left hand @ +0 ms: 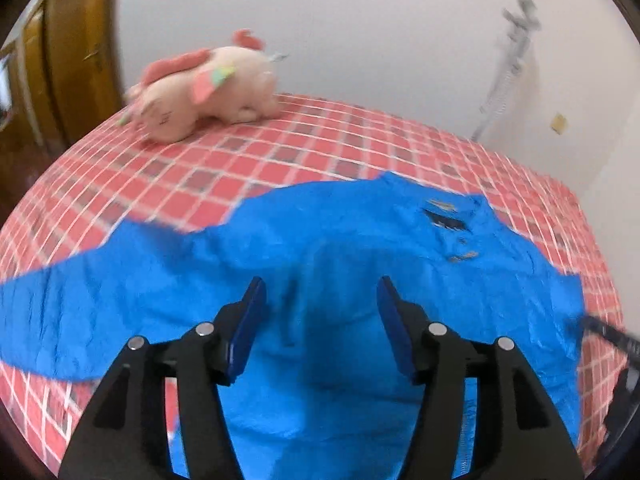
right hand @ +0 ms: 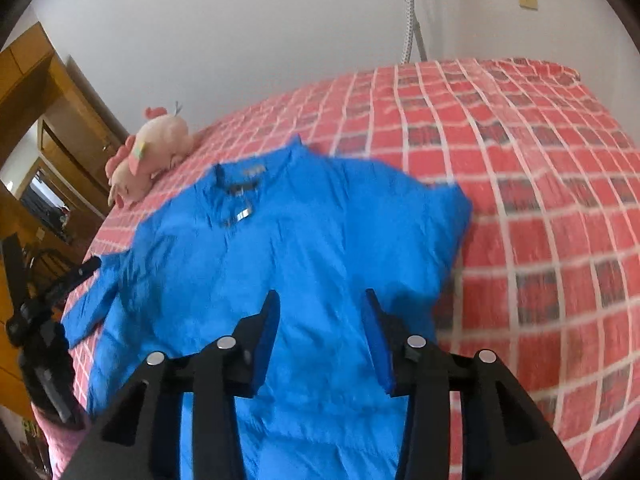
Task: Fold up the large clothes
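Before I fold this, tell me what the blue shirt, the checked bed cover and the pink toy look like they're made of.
Blue shirt: thin woven fabric, matte, judging by fine crinkles all over; cotton or synthetic, can't tell.
Checked bed cover: soft cloth, matte, printed or woven red squares with white lines; it ripples slightly.
Pink toy: plush, fuzzy-looking pile and a soft, rounded shape, though the picture is blurred.

Shirt neck label — blurred, nothing legible
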Motion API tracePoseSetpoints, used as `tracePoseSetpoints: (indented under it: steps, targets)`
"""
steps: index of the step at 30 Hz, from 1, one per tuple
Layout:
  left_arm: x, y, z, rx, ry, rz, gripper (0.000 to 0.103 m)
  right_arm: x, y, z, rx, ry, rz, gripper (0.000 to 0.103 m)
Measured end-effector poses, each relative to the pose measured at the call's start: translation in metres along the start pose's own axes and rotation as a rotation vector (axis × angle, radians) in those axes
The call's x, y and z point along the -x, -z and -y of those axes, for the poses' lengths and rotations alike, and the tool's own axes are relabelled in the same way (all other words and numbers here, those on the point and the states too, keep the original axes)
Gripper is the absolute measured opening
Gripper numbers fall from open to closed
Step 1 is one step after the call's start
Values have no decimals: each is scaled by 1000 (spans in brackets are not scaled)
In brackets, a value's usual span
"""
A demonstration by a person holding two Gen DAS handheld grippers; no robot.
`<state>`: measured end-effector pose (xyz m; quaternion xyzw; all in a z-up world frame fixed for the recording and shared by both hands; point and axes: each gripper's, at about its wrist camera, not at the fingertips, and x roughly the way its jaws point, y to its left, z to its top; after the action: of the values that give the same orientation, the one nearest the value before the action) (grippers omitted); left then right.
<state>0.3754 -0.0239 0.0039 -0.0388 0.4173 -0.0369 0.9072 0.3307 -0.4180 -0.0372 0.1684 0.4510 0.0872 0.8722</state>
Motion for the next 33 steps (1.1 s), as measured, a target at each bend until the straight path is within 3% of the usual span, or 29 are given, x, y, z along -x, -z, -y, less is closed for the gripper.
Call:
tracePoseSetpoints:
  steps: [5, 10, 13, 17, 21, 28, 33]
  targets:
    - [-58, -6, 27, -71, -23, -83, 57, -38, -24, 12, -27, 100, -10, 42]
    - [-88, 1, 18, -84, -64, -107, 59, -65, -20, 35, -85, 56, -65, 42]
    - [-85, 1, 12, -54, -40, -96, 57, -60, -17, 37, -90, 43, -49, 42]
    - [-52, 7, 23, -57, -21, -39, 56, -26, -5, 9, -5, 23, -10, 44]
    - [-22, 19, 47, -135, 46, -34, 57, -10, 12, -16, 15, -5, -76, 43]
    - [-62, 40, 52, -160, 17, -183, 58, -29, 41, -24, 40, 94, -160, 42]
    - [-74, 46, 50, -175, 32, -194, 58, -47, 47, -17, 44, 84, -161, 42]
